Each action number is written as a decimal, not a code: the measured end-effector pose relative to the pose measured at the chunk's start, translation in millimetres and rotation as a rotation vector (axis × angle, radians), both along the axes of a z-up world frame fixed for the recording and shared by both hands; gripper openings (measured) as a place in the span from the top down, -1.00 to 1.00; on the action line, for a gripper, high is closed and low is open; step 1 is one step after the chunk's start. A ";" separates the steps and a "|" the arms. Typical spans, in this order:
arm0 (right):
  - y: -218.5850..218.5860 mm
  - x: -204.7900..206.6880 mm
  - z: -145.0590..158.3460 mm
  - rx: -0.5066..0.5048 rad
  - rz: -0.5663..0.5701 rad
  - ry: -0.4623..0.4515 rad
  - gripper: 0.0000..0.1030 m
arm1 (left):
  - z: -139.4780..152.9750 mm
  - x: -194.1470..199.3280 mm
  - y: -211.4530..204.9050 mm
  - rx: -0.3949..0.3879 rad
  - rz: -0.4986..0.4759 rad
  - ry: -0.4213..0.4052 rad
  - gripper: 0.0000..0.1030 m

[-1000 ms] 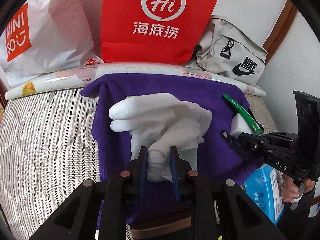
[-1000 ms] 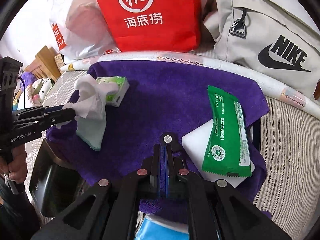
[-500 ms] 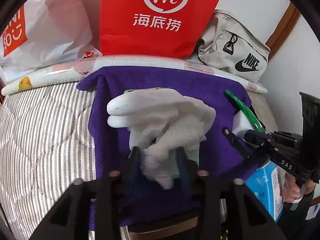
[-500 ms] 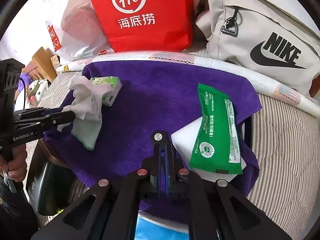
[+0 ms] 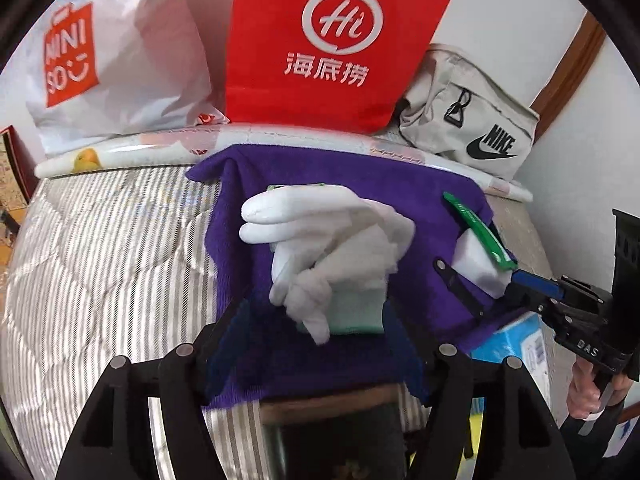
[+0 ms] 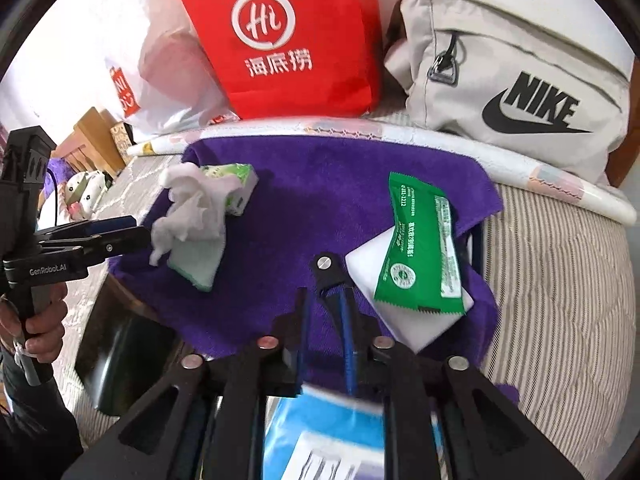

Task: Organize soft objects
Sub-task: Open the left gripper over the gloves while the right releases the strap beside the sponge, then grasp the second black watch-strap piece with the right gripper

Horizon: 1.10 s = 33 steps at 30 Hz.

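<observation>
1. Left gripper: fingers spread wide, gripping nothing. The white glove lies crumpled on the purple towel in the middle of the left view, just ahead of the fingertips; whether a tip touches it, I cannot tell.
2. Glove sits partly on a small green tissue pack, left of centre in the right view. Risk, as I judge it: a regrip could catch towel pile or the pack along with the glove and drag both.
3. Right gripper: fingers part open, nothing between them, low centre of its view over the towel's near edge.
4. Right of centre: green wipes packet lying across a white sponge block. Lifting the block would likely tip the packet off.
5. Blue box under the right gripper, bottom of frame; blurred.
6. Along the top: white shopping bag, red bag, grey sling bag, crowding the far edge of the striped bed. Little spare room there for sorted things.
</observation>
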State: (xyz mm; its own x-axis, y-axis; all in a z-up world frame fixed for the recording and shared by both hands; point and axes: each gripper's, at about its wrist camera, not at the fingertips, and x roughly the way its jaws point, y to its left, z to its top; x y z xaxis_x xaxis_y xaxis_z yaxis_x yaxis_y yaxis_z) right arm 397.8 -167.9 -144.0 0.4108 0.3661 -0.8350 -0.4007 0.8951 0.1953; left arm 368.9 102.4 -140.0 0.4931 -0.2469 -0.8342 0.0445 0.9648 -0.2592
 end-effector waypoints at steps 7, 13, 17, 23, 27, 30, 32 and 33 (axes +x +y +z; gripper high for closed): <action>-2.8 -59.7 21.6 0.035 0.041 -0.054 0.15 | 17.3 -45.1 -0.5 0.007 0.021 -0.009 -0.30; 9.3 -118.1 22.9 0.024 0.119 -0.070 0.10 | 18.1 -90.9 1.9 0.012 0.048 0.006 -0.30; 18.8 -151.2 12.7 0.030 0.152 -0.050 0.09 | 10.5 -116.7 8.1 -0.003 0.063 0.024 -0.30; 37.5 -198.8 -14.7 0.036 0.194 -0.009 0.09 | -2.6 -150.7 16.3 -0.025 0.056 0.032 -0.30; 55.8 -223.2 -29.8 -0.002 0.240 -0.032 0.17 | -9.4 -166.4 23.8 -0.034 0.052 0.027 -0.30; 70.2 -231.4 -40.6 -0.025 0.276 -0.032 0.21 | -13.2 -176.6 29.6 -0.043 0.053 0.020 -0.30; 77.2 -230.5 -48.2 -0.046 0.284 -0.027 0.23 | -16.5 -181.3 33.3 -0.054 0.052 0.014 -0.30; 80.5 -230.4 -52.6 -0.066 0.283 -0.027 0.26 | -19.1 -183.8 35.2 -0.063 0.051 0.012 -0.30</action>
State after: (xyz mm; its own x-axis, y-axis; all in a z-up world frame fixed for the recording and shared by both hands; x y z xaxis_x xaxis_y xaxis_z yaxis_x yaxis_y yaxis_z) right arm 167.3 -87.4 -196.6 0.3225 0.4146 -0.8509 -0.6406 0.7574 0.1263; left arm 185.2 137.6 -159.1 0.4965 -0.2737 -0.8237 -0.0074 0.9476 -0.3193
